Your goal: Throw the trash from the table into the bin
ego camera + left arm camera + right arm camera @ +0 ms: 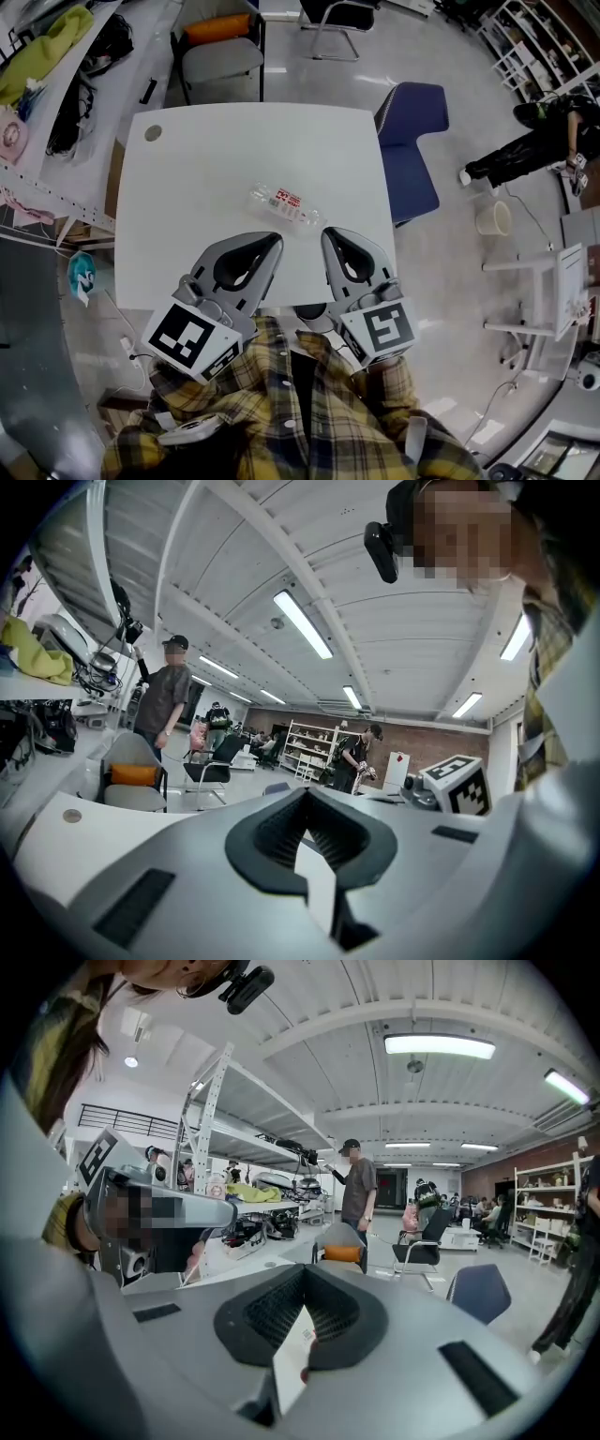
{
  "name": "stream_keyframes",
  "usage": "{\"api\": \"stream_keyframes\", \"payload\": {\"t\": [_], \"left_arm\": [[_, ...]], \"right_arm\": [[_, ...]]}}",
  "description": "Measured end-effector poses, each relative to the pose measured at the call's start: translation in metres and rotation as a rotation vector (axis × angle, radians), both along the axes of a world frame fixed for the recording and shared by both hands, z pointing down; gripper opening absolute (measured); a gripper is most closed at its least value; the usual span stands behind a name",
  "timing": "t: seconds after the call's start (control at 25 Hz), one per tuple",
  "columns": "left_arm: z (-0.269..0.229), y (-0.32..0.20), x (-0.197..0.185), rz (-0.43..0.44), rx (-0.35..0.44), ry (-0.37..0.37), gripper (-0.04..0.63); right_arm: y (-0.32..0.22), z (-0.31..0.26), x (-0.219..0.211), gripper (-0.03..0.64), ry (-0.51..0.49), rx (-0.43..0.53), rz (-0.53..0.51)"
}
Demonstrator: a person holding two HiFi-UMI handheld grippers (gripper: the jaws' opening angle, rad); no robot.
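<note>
A clear bottle point(285, 207) with a red-printed label lies on its side on the white table point(234, 141), a little nearer the person than the table's middle. Its long axis lies flat on the tabletop and slantwise. In the head view one end points up and left, toward the far left corner, and the other down and right, toward the right gripper point(329, 235). Which end bears the cap cannot be made out. The bottle is apart from both grippers, just beyond their tips. The left gripper point(276, 241) hangs over the near edge of the table, its jaws brought together tip to tip with nothing between them. In its own view only white tabletop shows through the gap behind the pads. The right gripper sits beside it, nearer the bottle's lower end, its jaws likewise closed and empty. Through the slit below its pads, in its own view, a scrap of the label with a red spot shows. Both grippers are held close to the person's plaid shirt point(281, 403). On the floor right of the table stand a blue chair point(412, 141) and, further right, a pale bucket point(493, 217), well apart from the bottle.
</note>
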State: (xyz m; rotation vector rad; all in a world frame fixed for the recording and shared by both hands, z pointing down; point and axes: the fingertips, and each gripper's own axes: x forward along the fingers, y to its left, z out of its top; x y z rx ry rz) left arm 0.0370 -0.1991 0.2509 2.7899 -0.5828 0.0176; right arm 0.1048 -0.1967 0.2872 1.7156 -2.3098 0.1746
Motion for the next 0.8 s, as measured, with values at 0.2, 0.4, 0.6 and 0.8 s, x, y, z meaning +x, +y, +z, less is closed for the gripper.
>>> {"api": "stream_keyframes", "payload": {"t": [0.2, 0.4, 0.6, 0.8], "left_arm": [[0.0, -0.007, -0.008, -0.003, -0.007, 0.003, 0.008], [0.006, -0.013, -0.015, -0.016, -0.018, -0.001, 0.008], [0.012, -0.017, -0.024, -0.038, -0.025, -0.012, 0.008], [0.012, -0.024, -0.033, -0.07, -0.024, -0.02, 0.008]], "right_arm": [[-0.008, 0.007, -0.002, -0.002, 0.006, -0.025, 0.012], [-0.019, 0.024, 0.001, -0.002, 0.021, -0.077, 0.011], [-0.03, 0.047, -0.001, 0.0, 0.021, -0.121, -0.061], [-0.042, 0.068, -0.001, 0.026, 0.038, -0.194, -0.113]]}}
